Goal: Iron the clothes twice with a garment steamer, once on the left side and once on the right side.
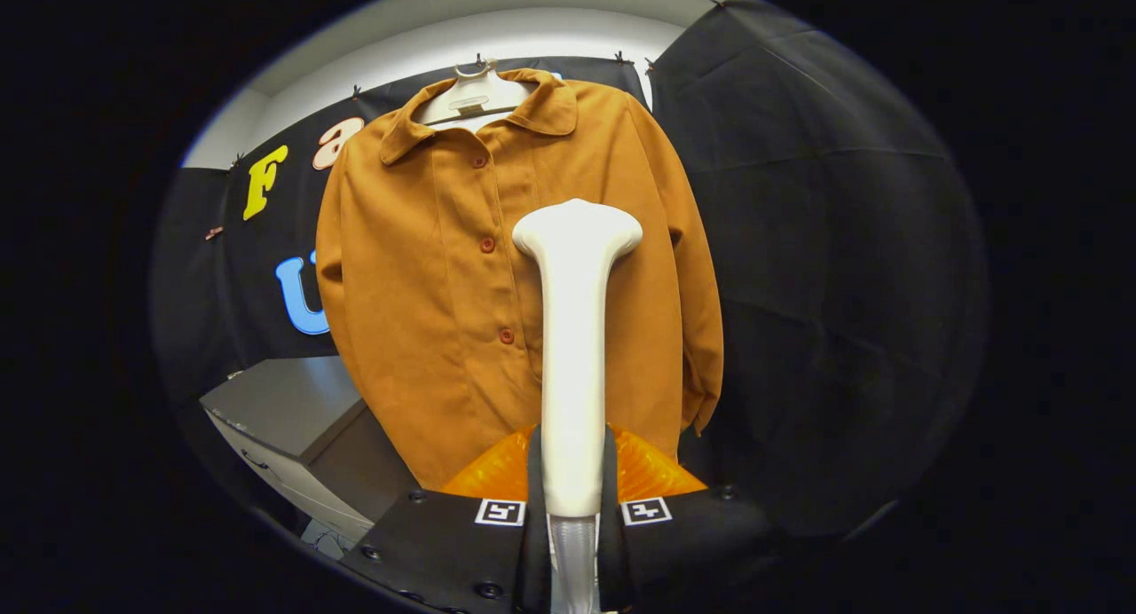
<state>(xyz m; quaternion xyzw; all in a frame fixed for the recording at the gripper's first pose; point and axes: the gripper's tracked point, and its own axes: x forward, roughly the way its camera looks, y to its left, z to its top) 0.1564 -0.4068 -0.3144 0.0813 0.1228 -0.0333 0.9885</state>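
In front of the hanging garment, at chest height:

Steamer: the white garment steamer (575, 348) stands upright between the jaws, its handle rising from them and its wide head at the top, level with the second button of the garment. The upright hold appears chosen so the head faces the cloth squarely.

Steamer position: the head lies over the garment's front just beside the button line, on the side nearer the plain black wall. Whether the head touches the cloth or stands just off it cannot be told from this view.

Jaws: the gripper (572, 499) is closed on the steamer's handle; both black fingers (534, 507) press against its sides, low on the handle, with no gap showing. A low grip leaves the whole head free to travel along the fabric.

Garment: the brown shirt (426, 286), collared and buttoned, hangs full length and facing the gripper, sleeves down at its sides. Hanging flat and open-fronted in this way gives both halves a clear run for the steamer.

Hanger: a pale hanger (475, 95) carries the shirt by the collar at the top of the black cloth wall, keeping it taut under its own weight.

Surroundings: a dark counter (284, 401) with pale drawers stands low, beside the shirt's hem, apart from the steamer.

Judgement on stage: the steamer is in hand and presented to one half of the front; which pass this is cannot be determined.
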